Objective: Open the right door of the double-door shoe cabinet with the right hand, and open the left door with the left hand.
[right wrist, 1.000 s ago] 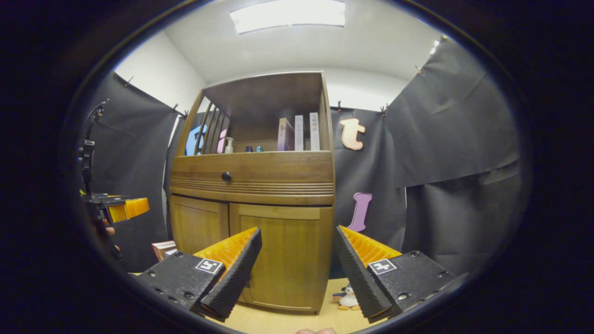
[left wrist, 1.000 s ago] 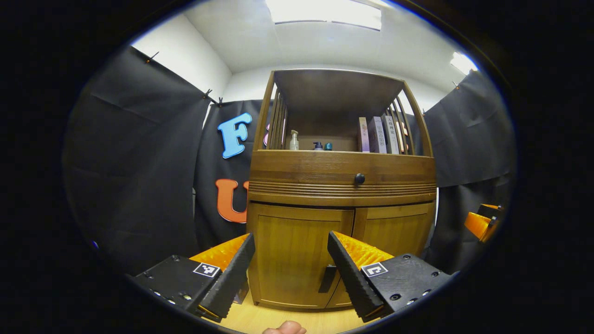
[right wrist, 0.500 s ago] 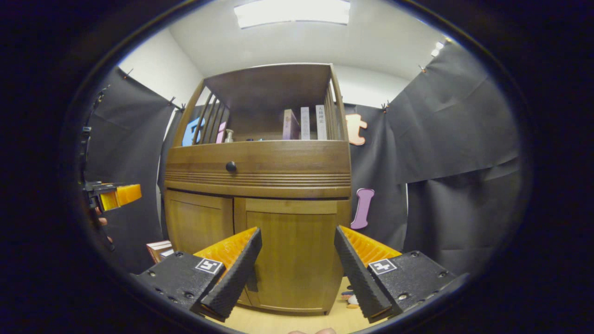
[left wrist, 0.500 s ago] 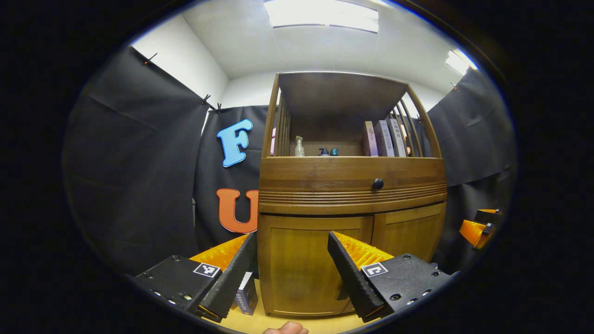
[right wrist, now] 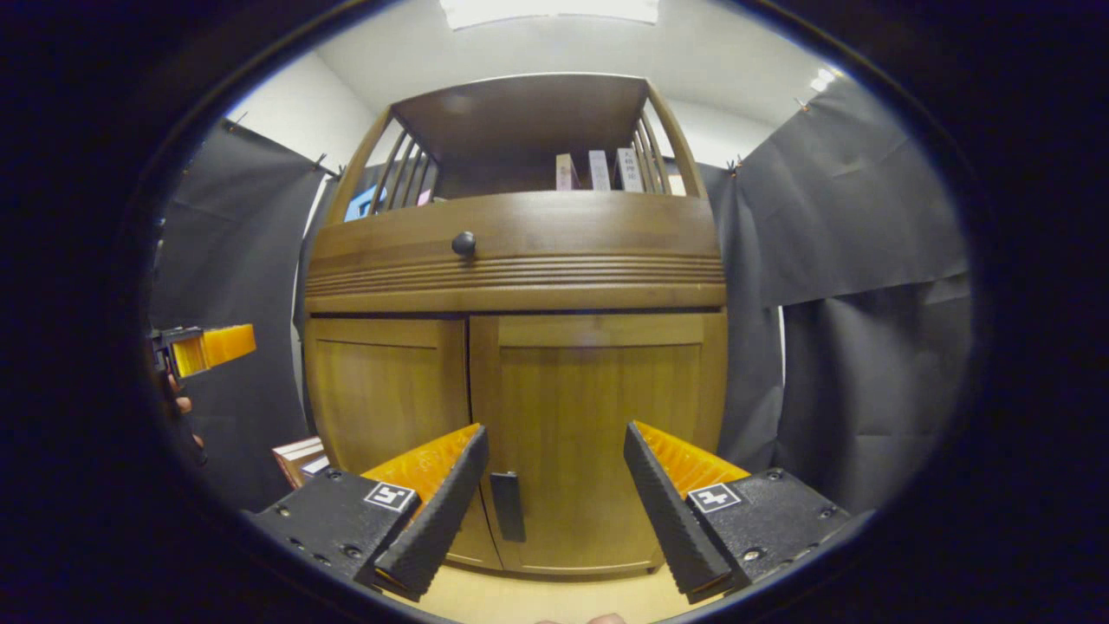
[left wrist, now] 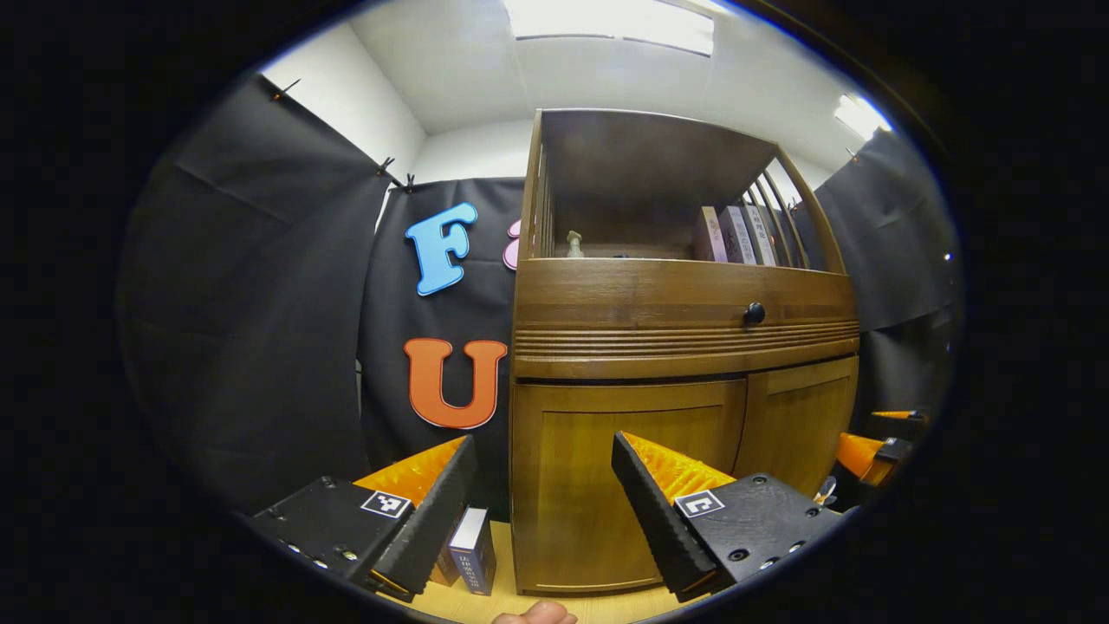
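The wooden double-door shoe cabinet (right wrist: pixel 520 269) stands close in the right gripper view, both doors shut. Its right door (right wrist: pixel 606 390) carries a black handle (right wrist: pixel 508 505) by the centre seam, low between my right gripper's fingers. My right gripper (right wrist: pixel 556 429) is open, a short way in front of that door and touching nothing. The left door (right wrist: pixel 381 390) is beside it. In the left gripper view my left gripper (left wrist: pixel 543 442) is open before the left door (left wrist: pixel 606 416); its right finger hides that door's handle. The right door (left wrist: pixel 801 420) lies further right.
A drawer with a black knob (right wrist: pixel 463 243) sits above the doors, and books (right wrist: pixel 598 171) stand on the open shelf. A few books (left wrist: pixel 468 550) stand on the wooden floor at the cabinet's left side. The other gripper (left wrist: pixel 866 452) shows at the right edge.
Both grippers have moved closer to the cabinet and lower. The right door's handle now shows between the right gripper's fingers. Both doors stay shut, both grippers stay open.
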